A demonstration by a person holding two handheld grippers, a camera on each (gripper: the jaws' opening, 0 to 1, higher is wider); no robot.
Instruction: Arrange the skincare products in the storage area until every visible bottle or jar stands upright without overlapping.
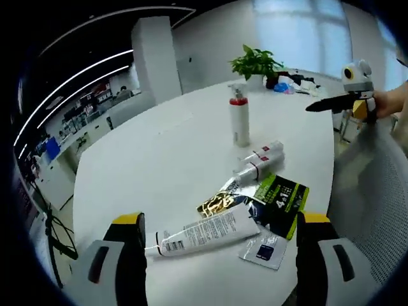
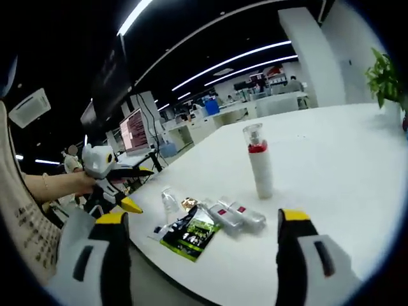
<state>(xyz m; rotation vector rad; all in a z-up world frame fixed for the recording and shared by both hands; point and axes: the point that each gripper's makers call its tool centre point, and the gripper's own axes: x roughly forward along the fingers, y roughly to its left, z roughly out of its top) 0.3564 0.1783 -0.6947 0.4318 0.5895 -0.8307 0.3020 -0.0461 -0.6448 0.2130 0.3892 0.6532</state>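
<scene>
The white tube (image 1: 204, 233) lies nearest in the left gripper view, flat on the white table (image 1: 159, 153) at about 6 o'clock, between the left gripper (image 1: 220, 255)'s jaws, which stand wide apart and hold nothing. Going by size from there: the table is the largest thing, a broad oval spreading toward 12 o'clock. A potted plant (image 1: 256, 62) sits at its far edge near 1 o'clock. The pump bottle (image 1: 239, 118), white with a red collar, stands upright at roughly 12 o'clock of the pile, well apart from it. The dark green sachet (image 1: 280, 199) lies flat at 3 o'clock of the tube, overlapping a gold foil sachet (image 1: 220, 201). Two small white bottles with red bands (image 1: 260, 160) lie on their sides, side by side, between the sachets and the pump bottle. A small clear sachet (image 1: 262, 250) rests at 5 o'clock.

In the right gripper view, the right gripper (image 2: 201, 255) also has its jaws spread and empty, hovering at the table edge with the pump bottle (image 2: 258, 162) at 12 o'clock.

By my reckoning the task has barely begun: one bottle is upright, while the two small bottles and the tube are yet to be stood up and the overlapping sachets separated.
</scene>
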